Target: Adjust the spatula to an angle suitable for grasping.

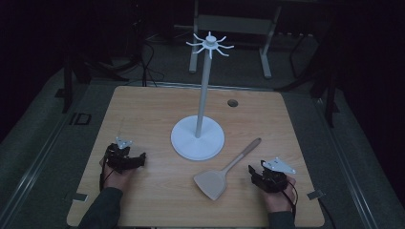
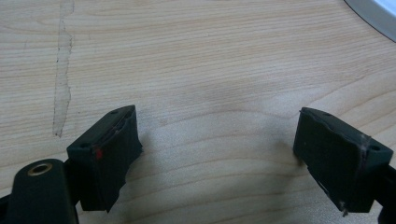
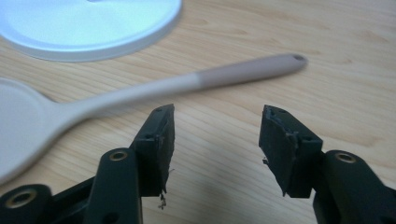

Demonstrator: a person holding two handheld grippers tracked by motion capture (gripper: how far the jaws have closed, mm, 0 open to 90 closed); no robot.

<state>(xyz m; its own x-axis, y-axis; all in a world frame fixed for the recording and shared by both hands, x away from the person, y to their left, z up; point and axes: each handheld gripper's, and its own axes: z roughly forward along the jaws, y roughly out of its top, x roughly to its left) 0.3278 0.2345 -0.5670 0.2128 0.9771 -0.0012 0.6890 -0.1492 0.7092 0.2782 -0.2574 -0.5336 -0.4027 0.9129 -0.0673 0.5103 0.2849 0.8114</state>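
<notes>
High view: wooden table, white hanging stand upright mid-table, round base, spoked hooks on top, nothing hung on them. Spatula lies flat just beside the base, blade toward the person, handle angled up and away. Right gripper sits just right of the blade, near but apart from it. Left gripper rests well left of the spatula, left of the stand base. Both hands on the table, nothing held.

Left gripper view: jaws spread wide, bare wood between them, nothing gripped. Edge of the stand base beyond and to the right of the jaws. Pale streak on the wood ahead-left.

Right gripper view: jaws moderately wide, empty. Spatula handle runs crosswise just ahead of the jaw tips, not touching; blade off to the left of the left jaw, hang-hole end ahead-right. Stand base farther ahead-left.

Handling, a judgement: spatula looks light, silicone-type; handle likely stiff, blade probably flexy and a bit grippy, not fragile. Best hold is mid-handle across its width, right gripper closest. Lies low on the table, so jaws must come down close to the wood. Hole at the tip looks suited to a hook.

Containers: none seen.
</notes>
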